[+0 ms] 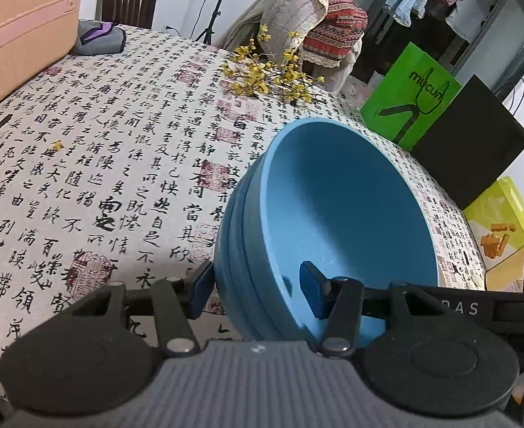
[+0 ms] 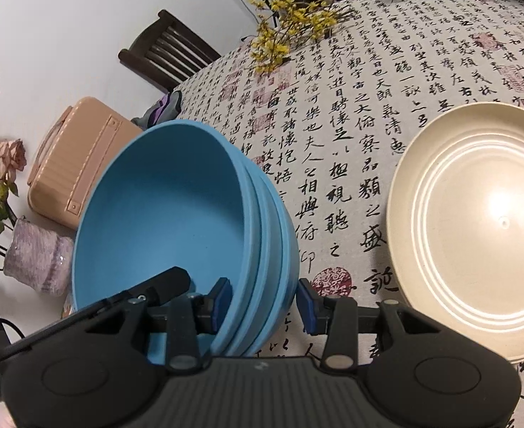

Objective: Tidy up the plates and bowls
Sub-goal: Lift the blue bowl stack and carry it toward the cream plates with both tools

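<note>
Bowls [image 1: 333, 214] clamped by left gripper [image 1: 258, 290] and right gripper [image 2: 263, 301] | plate [image 2: 476, 228] only in right view

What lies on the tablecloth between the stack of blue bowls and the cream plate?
Nothing: in the right wrist view, only bare printed tablecloth separates the stack of blue bowls from the cream plate.

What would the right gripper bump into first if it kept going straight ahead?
The right gripper already straddles the rim of the stacked blue bowls, so it would probably meet their wall first; the cream plate lies off to the side.
</note>
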